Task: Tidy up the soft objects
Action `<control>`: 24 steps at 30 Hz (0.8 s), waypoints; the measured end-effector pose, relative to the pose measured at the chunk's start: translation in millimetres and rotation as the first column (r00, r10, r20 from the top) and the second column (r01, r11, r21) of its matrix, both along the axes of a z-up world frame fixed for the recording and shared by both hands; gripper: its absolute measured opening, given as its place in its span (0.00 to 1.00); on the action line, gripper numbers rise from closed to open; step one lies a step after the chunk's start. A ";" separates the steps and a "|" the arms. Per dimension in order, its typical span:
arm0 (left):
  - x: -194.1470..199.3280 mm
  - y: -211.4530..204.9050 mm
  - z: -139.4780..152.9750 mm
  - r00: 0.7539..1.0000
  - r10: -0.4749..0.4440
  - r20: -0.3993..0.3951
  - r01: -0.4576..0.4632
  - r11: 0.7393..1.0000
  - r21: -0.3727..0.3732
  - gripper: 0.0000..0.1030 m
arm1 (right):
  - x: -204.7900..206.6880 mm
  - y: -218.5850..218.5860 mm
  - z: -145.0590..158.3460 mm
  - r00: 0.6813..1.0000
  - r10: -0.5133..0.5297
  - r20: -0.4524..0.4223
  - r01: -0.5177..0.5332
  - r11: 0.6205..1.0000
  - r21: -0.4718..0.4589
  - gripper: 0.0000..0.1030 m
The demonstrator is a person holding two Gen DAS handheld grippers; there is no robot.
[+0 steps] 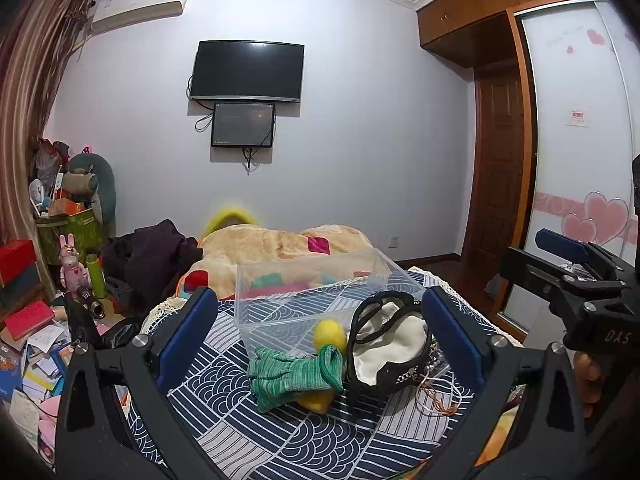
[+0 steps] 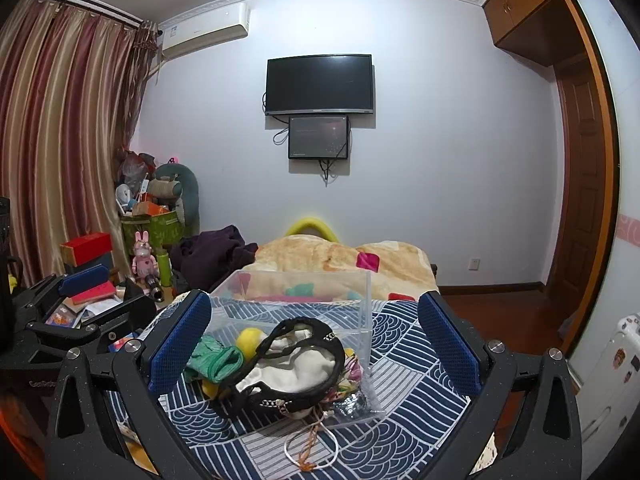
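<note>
Down low and close, left gripper (image 1: 318, 340) wide open, blue pads (image 1: 188, 332) far apart, nothing held. Same for right gripper (image 2: 314, 344): wide open, blue pads (image 2: 448, 344) far apart, nothing between them. Off to the right in the left view, the other gripper's black frame, with bits of a hand (image 1: 588, 376) behind it. Under both, a blue and white cloth (image 1: 240, 400) with wave shapes. On the cloth, a pile of soft things. A green glove (image 1: 296, 374) lying flat, fingers to the left, on top of something yellow (image 1: 316, 402). Just behind the glove, a yellow ball (image 1: 330, 334), touching it. Beside the glove on the right, a black and white bag (image 1: 390, 346), mouth open, white inside showing. Thin white and orange strings (image 2: 312, 448) trailing from the bag toward the camera. By the bag's right side in the right view, a bit of flowery cloth (image 2: 352, 368) and something dark and shiny (image 2: 352, 404); cannot tell what. Right behind the pile, a clear box (image 1: 312, 292), open on top, sitting on the cloth. Pile up against the box's front; cannot tell if any of it is inside. Past the box, a tan blanket (image 2: 320, 256) with bright patches. Left of that, dark clothes (image 1: 156, 256) in a heap. Farther left, a pink bunny toy (image 2: 143, 258), a red box (image 2: 86, 248), books and papers. Far back on the wall, a TV (image 2: 320, 84) with a small screen (image 2: 319, 137) under it. Striped curtains (image 2: 60, 128) on the left, a brown door (image 2: 580, 184) on the right.
</note>
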State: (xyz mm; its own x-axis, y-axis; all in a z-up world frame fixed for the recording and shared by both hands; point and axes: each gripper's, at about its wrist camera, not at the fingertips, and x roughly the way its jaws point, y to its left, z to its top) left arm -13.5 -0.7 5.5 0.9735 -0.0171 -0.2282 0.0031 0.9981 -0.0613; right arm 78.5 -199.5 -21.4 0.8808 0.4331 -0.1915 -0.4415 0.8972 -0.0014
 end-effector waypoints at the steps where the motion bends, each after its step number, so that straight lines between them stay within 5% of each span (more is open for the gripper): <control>1: 0.1 0.0 0.0 1.000 0.000 0.000 0.000 1.000 0.000 1.00 | 0.0 0.1 0.0 1.000 0.000 0.000 0.000 1.000 0.000 1.00; 24: 0.2 0.2 0.1 1.000 -0.005 -0.003 0.005 1.000 0.000 1.00 | 6.3 0.7 -5.3 1.000 0.023 -0.021 -0.023 1.000 0.000 1.00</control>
State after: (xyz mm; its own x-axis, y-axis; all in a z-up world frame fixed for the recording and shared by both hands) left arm -13.4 -0.5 5.6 0.9727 -0.0220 -0.2309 0.0081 0.9981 -0.0608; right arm 84.7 -198.8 -26.7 0.8665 0.4527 -0.2104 -0.4616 0.8870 0.0075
